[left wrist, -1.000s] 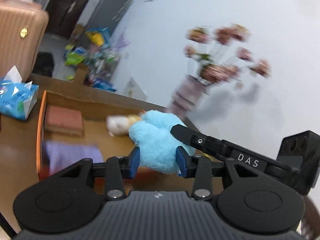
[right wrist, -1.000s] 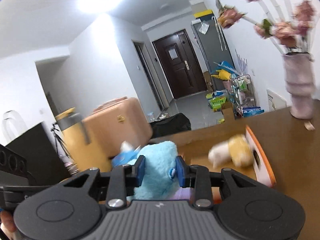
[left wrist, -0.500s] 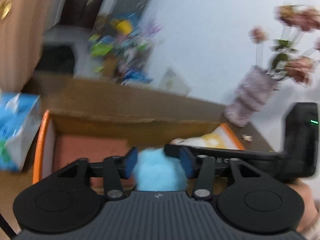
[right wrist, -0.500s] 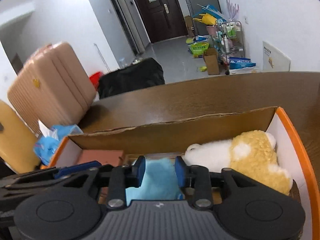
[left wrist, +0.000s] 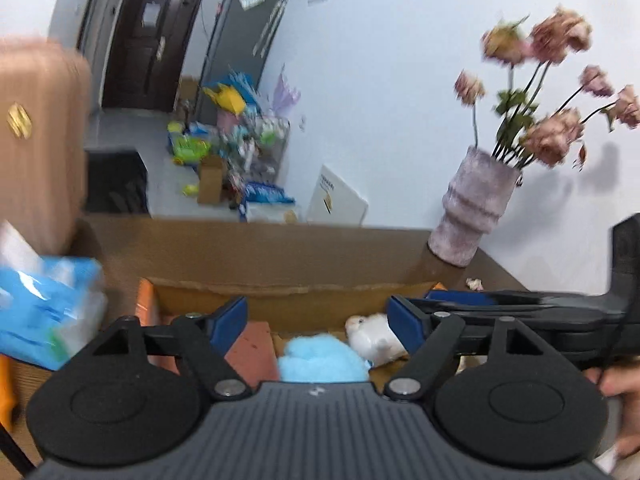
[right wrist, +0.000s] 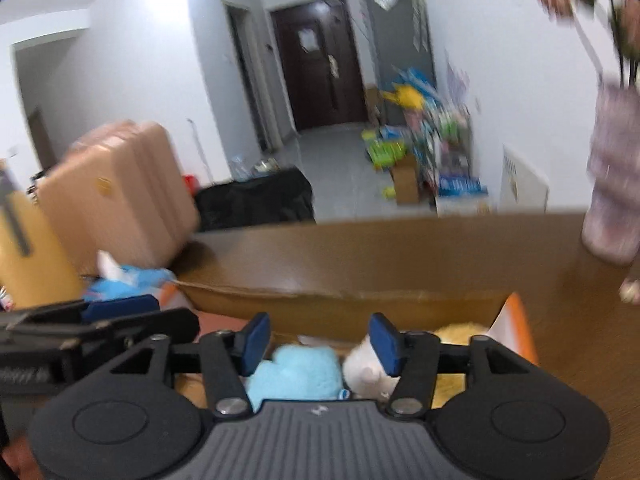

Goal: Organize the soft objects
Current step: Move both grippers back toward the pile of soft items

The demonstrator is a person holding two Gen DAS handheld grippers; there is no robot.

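A fluffy light-blue plush toy (left wrist: pixel 322 363) (right wrist: pixel 298 372) lies inside the cardboard box (left wrist: pixel 280 292) (right wrist: pixel 320 300), beside a white and yellow plush toy (left wrist: pixel 374 338) (right wrist: pixel 368 370). A terracotta pad (left wrist: pixel 252 346) lies in the box to the left of the blue toy. My left gripper (left wrist: pixel 320 318) hovers over the box with its jaws opening; the blue toy sits below them, untouched by the pads. My right gripper (right wrist: pixel 320 338) is also above the box with its jaws opening, the pads clear of the blue toy beneath. Each gripper shows at the edge of the other's view.
A blue tissue pack (left wrist: pixel 44 316) lies left of the box on the brown table (left wrist: pixel 260 248). A ribbed vase with pink flowers (left wrist: pixel 476 212) stands at the back right. A pink suitcase (right wrist: pixel 116 196) stands past the table's left end. A hand (left wrist: pixel 618 384) holds the right gripper.
Both grippers carried the blue plush toy over and down into the box, then spread their jaws and let it go. It now rests in the box next to the white and yellow toy.
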